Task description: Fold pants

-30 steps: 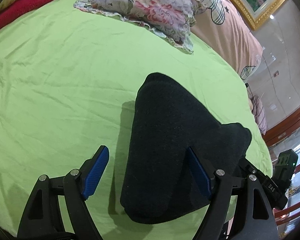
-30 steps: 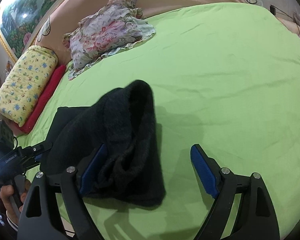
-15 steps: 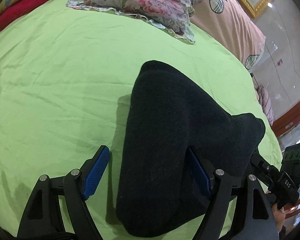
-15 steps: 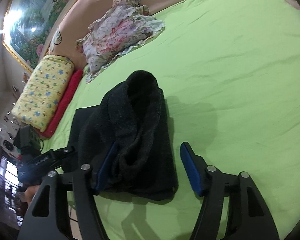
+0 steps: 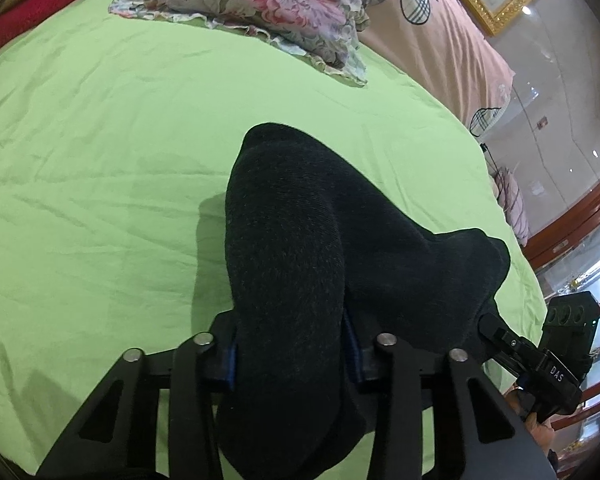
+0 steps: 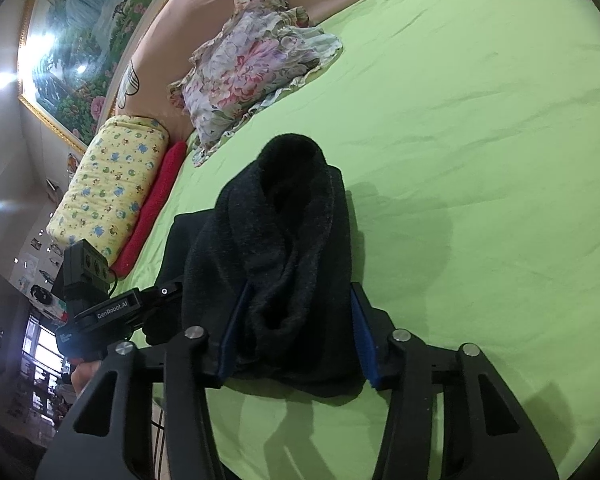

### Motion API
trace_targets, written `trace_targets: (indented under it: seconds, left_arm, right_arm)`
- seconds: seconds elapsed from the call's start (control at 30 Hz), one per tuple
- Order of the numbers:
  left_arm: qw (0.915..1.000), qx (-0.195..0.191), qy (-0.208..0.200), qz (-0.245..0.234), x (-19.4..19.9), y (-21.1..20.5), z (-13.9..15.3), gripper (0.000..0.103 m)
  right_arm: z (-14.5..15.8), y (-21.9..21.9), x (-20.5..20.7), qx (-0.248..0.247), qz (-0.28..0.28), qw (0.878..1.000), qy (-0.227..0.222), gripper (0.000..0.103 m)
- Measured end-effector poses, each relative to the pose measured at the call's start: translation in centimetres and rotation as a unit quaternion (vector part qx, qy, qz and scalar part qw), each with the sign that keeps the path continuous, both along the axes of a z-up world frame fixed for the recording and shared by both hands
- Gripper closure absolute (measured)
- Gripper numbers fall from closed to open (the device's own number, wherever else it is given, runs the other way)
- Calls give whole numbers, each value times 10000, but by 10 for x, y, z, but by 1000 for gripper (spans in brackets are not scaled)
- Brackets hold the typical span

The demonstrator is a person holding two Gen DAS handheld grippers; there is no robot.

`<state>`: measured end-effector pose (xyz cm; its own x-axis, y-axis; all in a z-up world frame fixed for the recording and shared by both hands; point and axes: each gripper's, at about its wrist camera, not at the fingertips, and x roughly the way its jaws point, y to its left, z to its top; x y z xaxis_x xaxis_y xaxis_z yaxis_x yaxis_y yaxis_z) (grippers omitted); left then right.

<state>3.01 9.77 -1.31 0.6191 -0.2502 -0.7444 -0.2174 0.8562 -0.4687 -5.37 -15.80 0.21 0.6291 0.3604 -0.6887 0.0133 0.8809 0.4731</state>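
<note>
The black fleece pants (image 5: 300, 248) lie folded into a thick bundle on the green bed sheet (image 5: 100, 160). My left gripper (image 5: 290, 354) is shut on the near left end of the bundle, its blue pads pressed into the cloth. In the right wrist view the pants (image 6: 284, 240) show a rolled, fuzzy fold. My right gripper (image 6: 296, 338) is shut on the near right end, blue pads on both sides of the cloth. Each gripper also shows in the other's view: the right one (image 5: 540, 368) and the left one (image 6: 112, 304).
A floral pillow (image 5: 268, 4) lies at the head of the bed, also in the right wrist view (image 6: 248, 68). A yellow patterned pillow (image 6: 112, 184) and a red pillow (image 6: 156, 204) lie at the left. A pink headboard (image 5: 440, 40) rises behind. The bed edge is near.
Both grippers have moved forward onto the pants and closed from open to shut on the bundle's near ends. The bundle now sits between the jaws.
</note>
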Motion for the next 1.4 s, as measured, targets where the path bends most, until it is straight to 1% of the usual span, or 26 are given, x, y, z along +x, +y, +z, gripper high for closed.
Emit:
trace_targets:
  seconds: [0.13,0.23,0.43,0.7,0.9,1.4]
  left_arm:
    - [9999,-66,-87,25,-6,2,9,70]
    - [9997,-92,-209,55,-13,4,20,71]
    - [9988,60,-451,205,-28,12,44,71]
    - [9967,310,-545,522,-39,31,64,71]
    - [9940,540,-598,737,-44,44,73,71]
    - [9894,712,-672,1071,-33,77,80,71]
  right_arm:
    - [9,6,-1,-70,28,9999,-100,59]
    - [15,8,-1,-48,55,9998,-167,60]
    - [27,19,5,-6,208,9993,-315,60]
    - [34,39,26,42,446,9981,-412,60]
    - [38,57,44,-12,628,9970,-462,60]
    - [41,86,92,-148,869,9947,-537,60]
